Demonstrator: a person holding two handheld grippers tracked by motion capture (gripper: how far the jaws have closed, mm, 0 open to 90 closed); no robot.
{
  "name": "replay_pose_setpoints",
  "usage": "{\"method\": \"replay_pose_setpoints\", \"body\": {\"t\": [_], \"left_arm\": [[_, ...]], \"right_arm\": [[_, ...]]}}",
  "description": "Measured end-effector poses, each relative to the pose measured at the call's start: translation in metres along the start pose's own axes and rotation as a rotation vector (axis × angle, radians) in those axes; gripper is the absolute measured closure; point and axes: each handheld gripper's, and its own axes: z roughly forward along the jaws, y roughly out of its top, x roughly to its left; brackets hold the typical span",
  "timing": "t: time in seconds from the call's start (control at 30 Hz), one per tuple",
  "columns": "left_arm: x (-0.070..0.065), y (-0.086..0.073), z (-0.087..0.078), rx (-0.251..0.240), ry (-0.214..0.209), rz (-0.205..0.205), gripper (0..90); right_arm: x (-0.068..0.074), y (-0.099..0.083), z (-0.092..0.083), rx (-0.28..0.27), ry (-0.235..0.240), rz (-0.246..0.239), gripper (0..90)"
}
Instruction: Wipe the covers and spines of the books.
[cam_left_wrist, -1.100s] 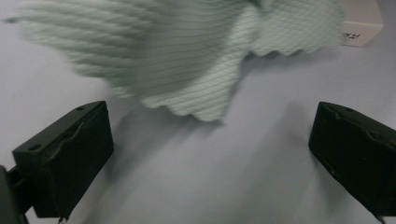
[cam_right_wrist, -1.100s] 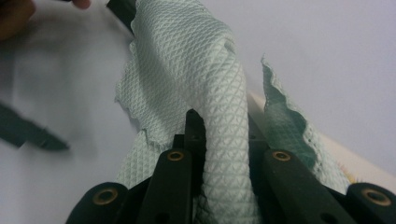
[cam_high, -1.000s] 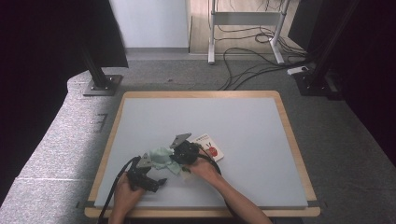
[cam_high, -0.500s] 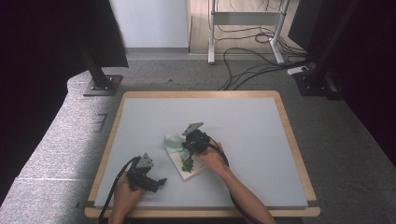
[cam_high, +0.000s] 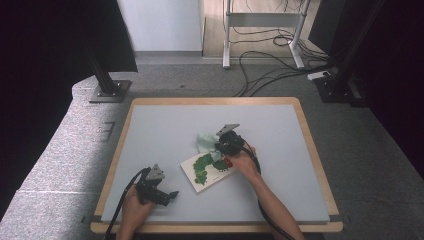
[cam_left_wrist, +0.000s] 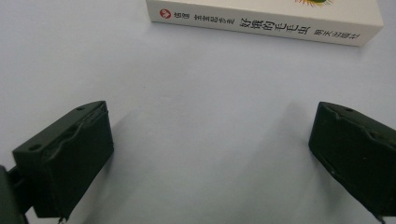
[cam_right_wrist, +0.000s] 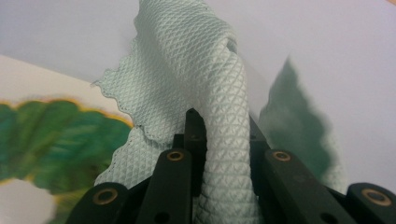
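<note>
The right gripper (cam_high: 223, 143) is clamped on a pale green cloth (cam_right_wrist: 205, 84), which bunches between its jaws and hangs out ahead of them, over the far corner of the book (cam_high: 208, 171) and the table (cam_high: 160, 130). The left gripper (cam_high: 167, 196) sits near the table's front edge with its jaws wide apart and nothing between them; the book lies a little ahead of it.
</note>
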Motion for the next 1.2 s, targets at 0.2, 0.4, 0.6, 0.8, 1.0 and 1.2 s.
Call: {"method": "replay_pose_setpoints", "body": {"t": [0.2, 0.4, 0.6, 0.8, 1.0, 1.2], "left_arm": [[0.000, 0.000, 0.000, 0.000, -0.001, 0.001, 0.0], [0.000, 0.000, 0.000, 0.001, -0.001, 0.001, 0.0], [0.000, 0.000, 0.000, 0.002, 0.000, 0.002, 0.0], [0.000, 0.000, 0.000, 0.002, -0.001, 0.002, 0.0], [0.000, 0.000, 0.000, 0.002, -0.001, 0.002, 0.0], [0.000, 0.000, 0.000, 0.003, 0.000, 0.002, 0.0]], "right_arm": [[-0.013, -0.005, -0.003, 0.007, -0.035, 0.026, 77.8], [-0.013, -0.004, -0.008, -0.002, -0.026, 0.022, 77.7], [-0.014, -0.007, -0.034, -0.032, -0.018, 0.021, 77.5], [-0.016, -0.013, -0.064, -0.058, -0.024, -0.001, 77.5], [-0.019, -0.025, -0.091, -0.064, -0.034, 0.004, 77.5], [-0.023, -0.043, -0.118, -0.072, -0.047, 0.014, 77.3]]}}
